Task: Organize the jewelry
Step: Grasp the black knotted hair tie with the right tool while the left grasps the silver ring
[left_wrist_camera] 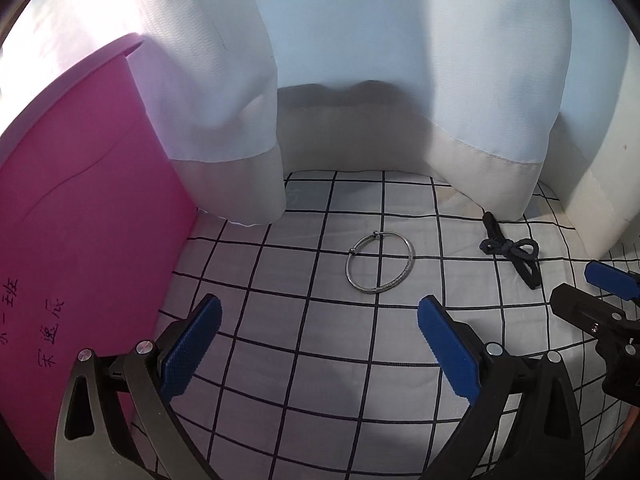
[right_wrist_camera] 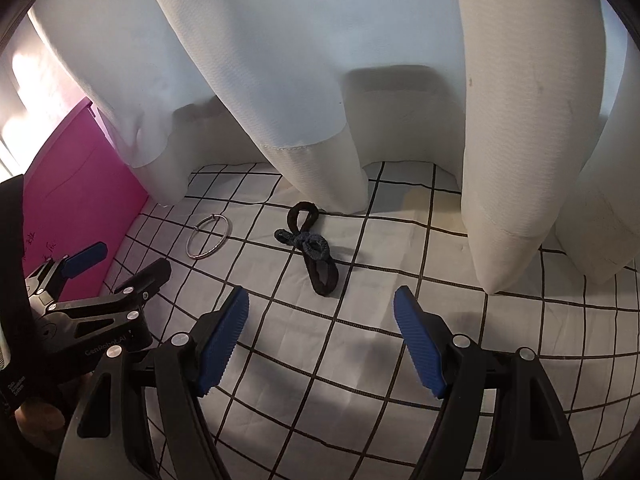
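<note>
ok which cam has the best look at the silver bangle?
Left wrist view. The silver bangle lies near the centre of the frame, ahead of the open left gripper, large enough to show its clasp beads. In the right wrist view the same bangle sits off to the left, smaller and foreshortened, beside the pink box.

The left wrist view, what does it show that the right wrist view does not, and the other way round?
Only the left wrist view shows the handwriting on the pink board clearly, and the silver bangle straight ahead between the open fingers of the left claw.

Only the right wrist view shows the dark hair ties straight ahead of the open right claw, plus a bit of the person's hand.

Both show the bangle, the hair ties, the pink board, the white curtain and the checked cloth. Neither claw holds anything.
</note>
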The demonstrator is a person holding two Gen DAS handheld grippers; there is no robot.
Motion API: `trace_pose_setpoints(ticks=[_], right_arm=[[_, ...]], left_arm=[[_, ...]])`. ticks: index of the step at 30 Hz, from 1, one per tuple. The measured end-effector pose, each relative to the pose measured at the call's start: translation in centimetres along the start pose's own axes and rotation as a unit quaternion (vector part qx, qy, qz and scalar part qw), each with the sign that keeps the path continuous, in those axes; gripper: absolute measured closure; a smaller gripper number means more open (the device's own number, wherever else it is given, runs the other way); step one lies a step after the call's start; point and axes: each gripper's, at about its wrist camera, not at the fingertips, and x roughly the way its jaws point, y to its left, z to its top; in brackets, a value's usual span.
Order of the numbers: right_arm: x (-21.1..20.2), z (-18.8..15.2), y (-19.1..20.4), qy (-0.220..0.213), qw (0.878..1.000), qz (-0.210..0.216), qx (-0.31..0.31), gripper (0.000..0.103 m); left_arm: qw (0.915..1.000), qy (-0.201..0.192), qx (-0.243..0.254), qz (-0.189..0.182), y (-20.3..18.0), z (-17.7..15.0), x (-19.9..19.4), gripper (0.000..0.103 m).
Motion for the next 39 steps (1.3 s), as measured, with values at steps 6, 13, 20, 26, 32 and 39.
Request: trace_pose_setpoints(ticks=[6, 13, 20, 26, 32, 39], right_arm=[[1.8, 0.7, 0.4, -0.007, 1.000, -0.026, -0.014, 0.031], [3.2, 1.4, 0.7, -0.012, 0.998, -0.047, -0.032, 0.031], [3.9, 1.8, 0.8, -0.014, 0.997, -0.058, -0.048, 0.032], [4.8, 2.1, 1.4, -0.016, 0.996, -0.067, -0.063, 0.032], [6.0, 2.2, 2.4, -0.019, 0.995, -0.071, -0.069, 0.032], [6.7, 2.2, 3.0, -0.025, 0.992, -0.087, -0.088, 0.032]], left_arm=[[0.9996, 0.000, -0.002, -0.027, -0.2, 1.0, 2.0, 0.006], [0.9992, 0.007, -0.012, -0.038, 0.5, 1.5, 3.9, 0.006], [0.9987, 0.009, -0.007, -0.050, 0.9, 1.1, 4.5, 0.006], [0.9981, 0.017, 0.001, -0.060, 0.8, 1.3, 5.3, 0.006], [0.9962, 0.018, -0.009, -0.084, 1.8, 2.0, 6.3, 0.006], [0.9961, 0.013, -0.004, -0.087, 2.2, 2.5, 6.3, 0.005]])
